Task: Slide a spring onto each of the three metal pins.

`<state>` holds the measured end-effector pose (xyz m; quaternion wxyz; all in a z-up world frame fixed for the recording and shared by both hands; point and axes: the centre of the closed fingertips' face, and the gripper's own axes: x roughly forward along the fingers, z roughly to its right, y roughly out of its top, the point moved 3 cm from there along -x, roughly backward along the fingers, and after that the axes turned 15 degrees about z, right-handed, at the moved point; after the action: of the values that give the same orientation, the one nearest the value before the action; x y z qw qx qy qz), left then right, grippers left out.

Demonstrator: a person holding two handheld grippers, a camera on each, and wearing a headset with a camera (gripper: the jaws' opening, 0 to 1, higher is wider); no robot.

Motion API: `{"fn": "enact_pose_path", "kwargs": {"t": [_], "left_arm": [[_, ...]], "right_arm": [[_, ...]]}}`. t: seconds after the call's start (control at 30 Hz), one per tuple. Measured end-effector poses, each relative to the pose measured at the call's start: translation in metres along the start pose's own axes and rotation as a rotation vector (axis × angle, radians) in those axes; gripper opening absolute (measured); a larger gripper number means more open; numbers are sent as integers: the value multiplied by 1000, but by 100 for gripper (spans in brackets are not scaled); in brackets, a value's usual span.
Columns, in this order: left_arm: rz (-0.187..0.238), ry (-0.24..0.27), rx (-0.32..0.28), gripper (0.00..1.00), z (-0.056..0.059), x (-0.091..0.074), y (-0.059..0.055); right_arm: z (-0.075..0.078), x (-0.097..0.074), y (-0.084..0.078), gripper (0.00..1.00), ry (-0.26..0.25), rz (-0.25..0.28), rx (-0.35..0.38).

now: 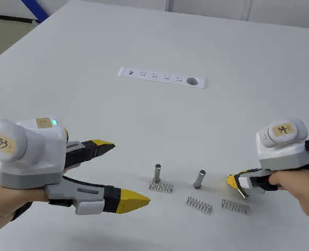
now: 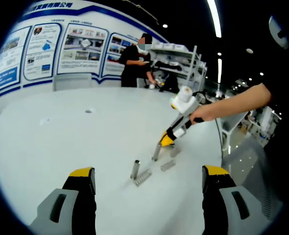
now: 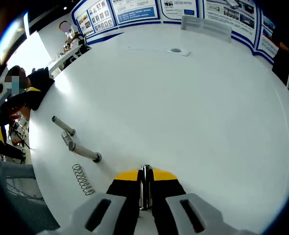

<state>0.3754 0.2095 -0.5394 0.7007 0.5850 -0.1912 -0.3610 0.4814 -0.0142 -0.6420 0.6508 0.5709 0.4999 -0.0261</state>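
Two metal pins stand upright on the white table point(image 1: 159, 57), one on the left point(image 1: 157, 172) and one further right point(image 1: 199, 179). Three springs lie flat beside them: one against the left pin point(image 1: 161, 185), one in the middle point(image 1: 199, 204), one at the right point(image 1: 235, 206). My right gripper point(image 1: 237, 184) hovers low by the right spring, shut on a third metal pin point(image 3: 144, 188) that runs along its jaws. My left gripper point(image 1: 120, 171) is open with nothing in it, left of the pins, pointing toward them point(image 2: 135, 169).
A white power strip point(image 1: 162, 77) is set into the table further back. In the left gripper view a person point(image 2: 137, 58) stands beyond the table's far edge by some shelves. The table's right edge point(image 2: 223, 147) lies behind the right gripper point(image 2: 166, 138).
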Motion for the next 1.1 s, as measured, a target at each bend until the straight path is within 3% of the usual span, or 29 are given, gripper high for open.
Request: {"fn": "enact_pose_path", "kwargs": {"t": [0.23, 0.5, 0.73, 1.1], "left_arm": [[-1, -5, 6, 93, 3, -1, 1], [-4, -1, 6, 92, 5, -4, 0], [-3, -10, 7, 93, 11, -2, 2], [3, -18, 16, 92, 15, 0, 6]], "right_arm": [[-1, -6, -1, 8, 0, 25, -3], [2, -10, 10, 8, -3, 93, -32], [1, -20, 15, 9, -11, 142, -89], [3, -31, 17, 9, -16, 187, -93]]}}
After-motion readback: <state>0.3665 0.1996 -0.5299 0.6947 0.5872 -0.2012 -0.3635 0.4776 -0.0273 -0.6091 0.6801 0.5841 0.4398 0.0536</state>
